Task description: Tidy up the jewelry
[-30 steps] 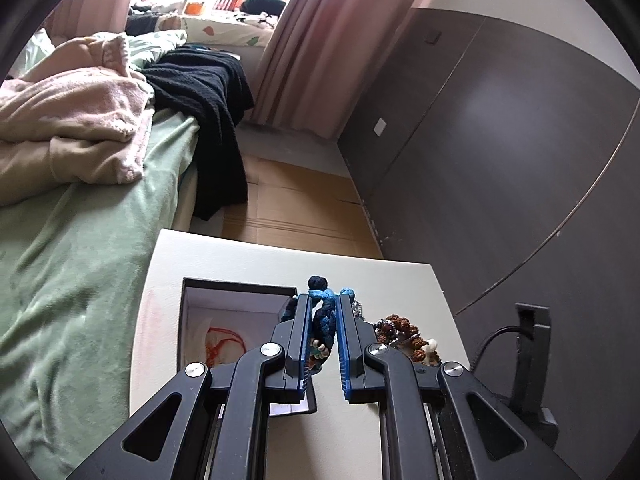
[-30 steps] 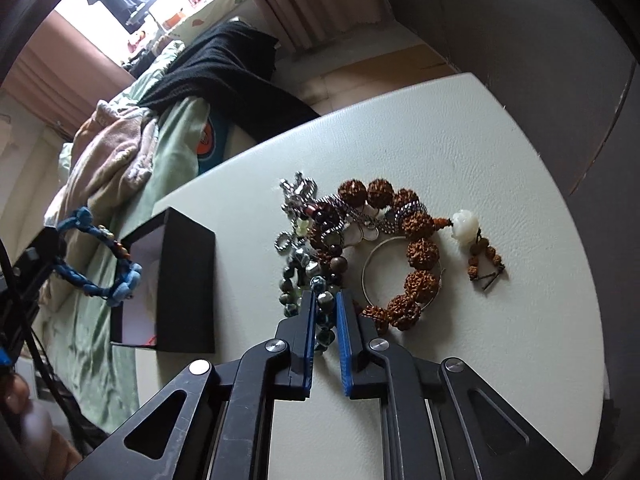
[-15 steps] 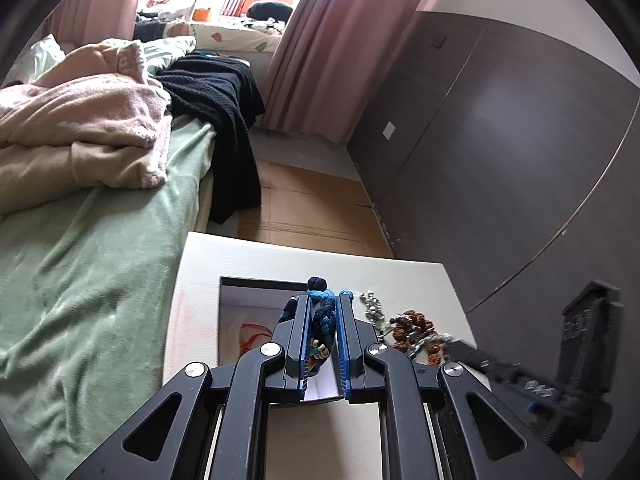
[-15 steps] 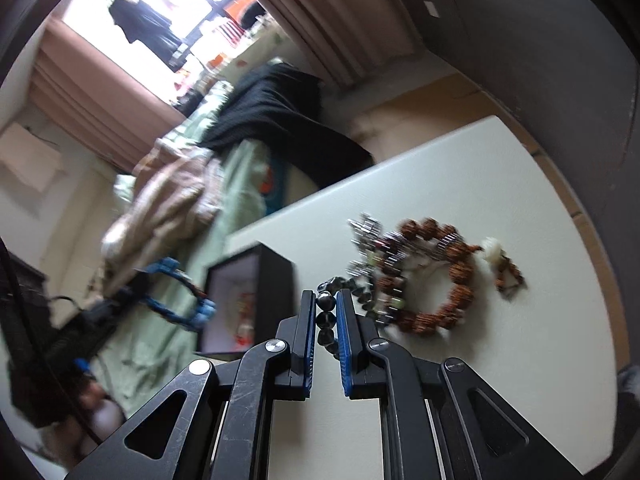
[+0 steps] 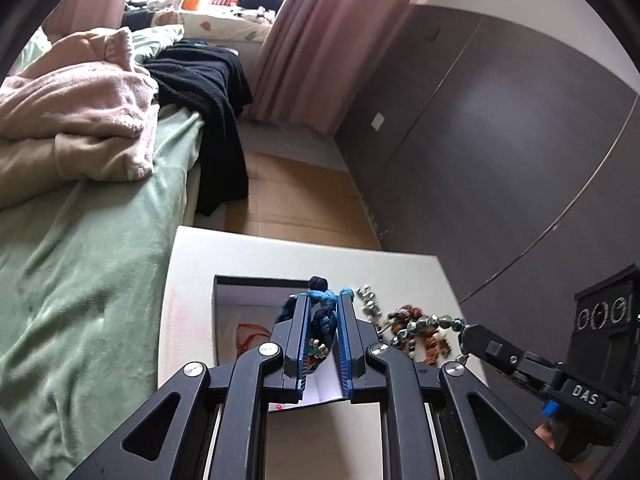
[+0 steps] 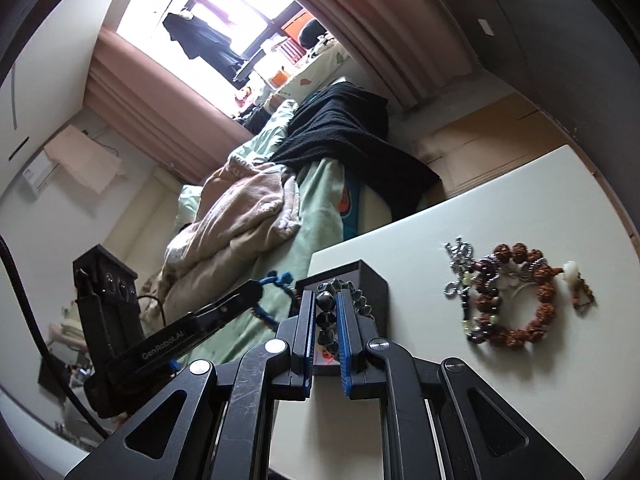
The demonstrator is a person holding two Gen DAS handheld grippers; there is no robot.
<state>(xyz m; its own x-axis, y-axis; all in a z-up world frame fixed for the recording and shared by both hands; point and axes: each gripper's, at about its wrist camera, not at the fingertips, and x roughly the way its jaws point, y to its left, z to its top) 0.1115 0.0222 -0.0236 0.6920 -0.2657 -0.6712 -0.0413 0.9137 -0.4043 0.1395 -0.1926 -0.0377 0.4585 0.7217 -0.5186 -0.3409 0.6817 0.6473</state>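
Note:
My left gripper (image 5: 323, 300) is shut on a blue braided bracelet (image 5: 325, 320) and holds it over the open black jewelry box (image 5: 248, 312), which has a white lining and a red cord inside. My right gripper (image 6: 324, 300) is shut on a dark beaded bracelet (image 6: 326, 316), lifted above the table next to the box (image 6: 372, 284). In the left wrist view the right gripper (image 5: 464, 330) holds the dark beads (image 5: 424, 326) to the right of the box. A pile of jewelry with a brown seed bracelet (image 6: 528, 300) lies on the white table (image 6: 520, 208).
A silver chain (image 6: 460, 256) and a white bead charm (image 6: 570, 270) lie in the pile. A bed with green sheet (image 5: 80, 260), pink blanket and black garment stands left of the table. A dark wardrobe wall (image 5: 500, 140) is at the right.
My right gripper has lifted the dark beaded bracelet off the pile and moved left toward the box. My left gripper holds the blue bracelet over the box, shifted slightly.

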